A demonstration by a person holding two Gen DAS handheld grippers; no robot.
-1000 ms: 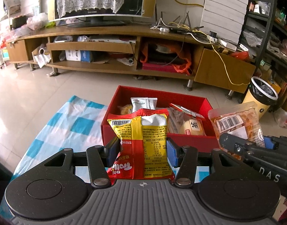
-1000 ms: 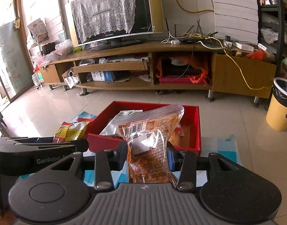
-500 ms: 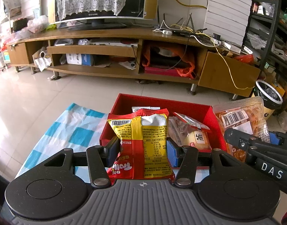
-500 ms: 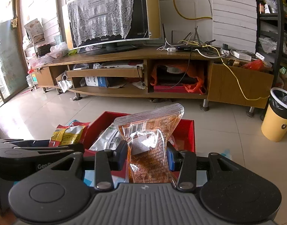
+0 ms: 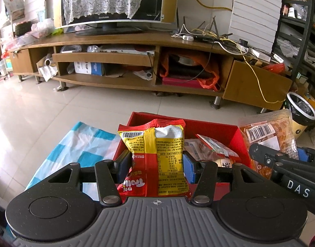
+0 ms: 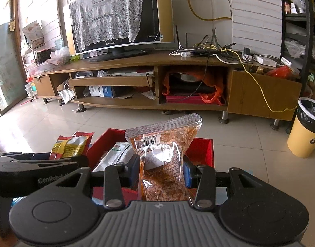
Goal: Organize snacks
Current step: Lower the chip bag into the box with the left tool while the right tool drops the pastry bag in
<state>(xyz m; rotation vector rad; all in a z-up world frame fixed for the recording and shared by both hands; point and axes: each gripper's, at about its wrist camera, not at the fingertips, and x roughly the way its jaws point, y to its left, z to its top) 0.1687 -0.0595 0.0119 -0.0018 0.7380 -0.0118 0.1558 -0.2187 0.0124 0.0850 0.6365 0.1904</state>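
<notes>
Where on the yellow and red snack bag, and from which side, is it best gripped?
Grip the yellow and red snack bag across its lower middle, coming from below its bottom edge, one pad on each side edge. It stands upright with its crimped top seal free, and the left gripper already pinches it this way over the red box.

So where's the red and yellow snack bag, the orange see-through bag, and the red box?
red and yellow snack bag (image 5: 155, 156), left wrist view, its printed back.
orange see-through bag (image 6: 163, 164), right wrist view, its middle.
red box (image 5: 215, 126), left wrist view, far inner wall.
</notes>
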